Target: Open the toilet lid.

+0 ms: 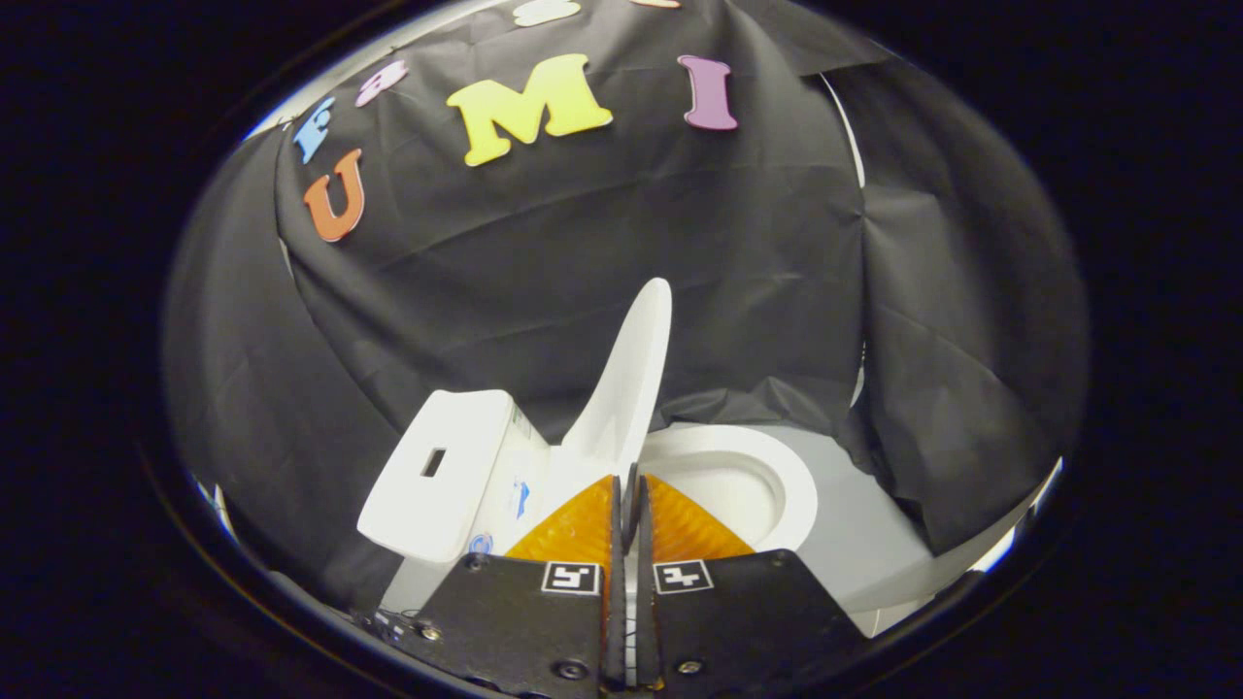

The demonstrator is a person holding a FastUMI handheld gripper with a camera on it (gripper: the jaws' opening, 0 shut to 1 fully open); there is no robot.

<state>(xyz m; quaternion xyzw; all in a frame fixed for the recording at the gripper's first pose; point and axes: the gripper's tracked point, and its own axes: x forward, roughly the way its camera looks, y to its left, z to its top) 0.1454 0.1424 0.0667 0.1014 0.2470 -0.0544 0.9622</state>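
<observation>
Beyond the closed gripper point(629, 485), white toilet lid point(631, 374) raised upright.

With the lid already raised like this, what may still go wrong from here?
1. The lid stands raised but leans over the bowl; if released now, it might drop back.
2. The gripper has its fingers together at the lid's base, with no sure hold visible; the lid may slip.
3. The tank is close beside it, so a wide swing could hit it.

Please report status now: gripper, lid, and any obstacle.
Hand-held gripper shut, nothing between fingers. Lid raised, standing just ahead of fingertips, seat exposed. No obstacle seen.
</observation>
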